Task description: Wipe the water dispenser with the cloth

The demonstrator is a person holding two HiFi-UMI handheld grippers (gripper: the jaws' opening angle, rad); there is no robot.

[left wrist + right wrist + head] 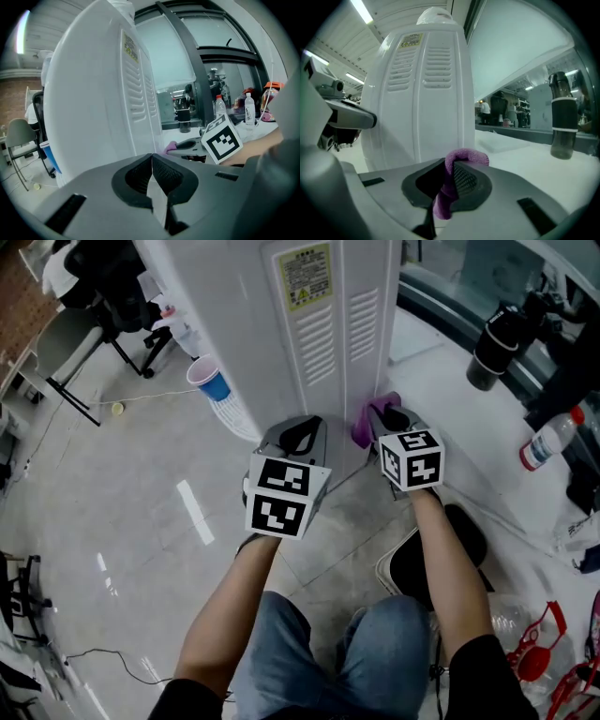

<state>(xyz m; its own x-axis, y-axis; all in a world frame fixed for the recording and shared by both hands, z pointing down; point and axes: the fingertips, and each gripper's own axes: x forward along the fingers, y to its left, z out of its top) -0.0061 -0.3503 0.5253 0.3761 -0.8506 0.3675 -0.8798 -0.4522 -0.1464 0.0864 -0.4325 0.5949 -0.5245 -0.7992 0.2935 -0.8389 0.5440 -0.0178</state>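
The white water dispenser (309, 324) stands ahead with its vented back panel and a yellow label facing me; it fills the left gripper view (98, 93) and the right gripper view (426, 93). My right gripper (382, 424) is shut on a purple cloth (452, 180), whose fold (367, 420) sits close to the dispenser's lower right corner. My left gripper (298, 435) hangs just left of it near the panel's base, jaws closed on nothing (151, 180).
A white counter (450, 418) on the right carries a black bottle (492, 348) and a plastic water bottle (551, 439). A blue-and-white paper cup (212, 382) sits at the dispenser's left. A chair (66, 343) stands at the far left on the glossy floor.
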